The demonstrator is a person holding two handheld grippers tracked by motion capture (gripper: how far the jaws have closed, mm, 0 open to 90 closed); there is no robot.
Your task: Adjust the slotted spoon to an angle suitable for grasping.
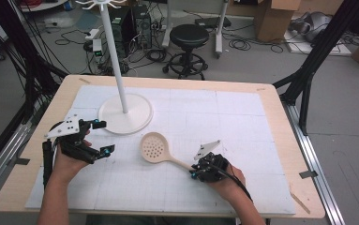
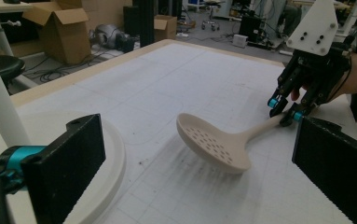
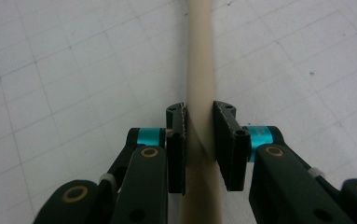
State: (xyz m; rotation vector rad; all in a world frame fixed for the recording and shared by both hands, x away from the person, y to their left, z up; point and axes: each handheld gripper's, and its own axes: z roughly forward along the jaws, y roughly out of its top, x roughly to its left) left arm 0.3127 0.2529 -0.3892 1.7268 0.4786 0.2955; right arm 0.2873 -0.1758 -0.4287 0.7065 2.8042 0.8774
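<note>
Your right gripper (image 1: 195,174) is closed on the handle of the beige slotted spoon (image 1: 156,149), with both pads pressed on it far from the bowl, as the right gripper view shows (image 3: 199,135). Your left gripper (image 1: 103,137) stands wide open and holds nothing, near the round base of the white hook stand (image 1: 125,114). The spoon lies on the white mat (image 1: 243,117) in the middle of the table, just beside that base, with the bowl toward the stand. The main risk, I think, comes from the grip place: because you hold the far end of the handle, the heavy bowl can turn downward when you lift, and the smooth round handle may rotate between the pads. If the spoon is meant for a hook at the top of the stand, a swinging bowl could hit the thin pole (image 1: 113,56) and push the stand. Lift slowly and keep the handle level at first.
</note>
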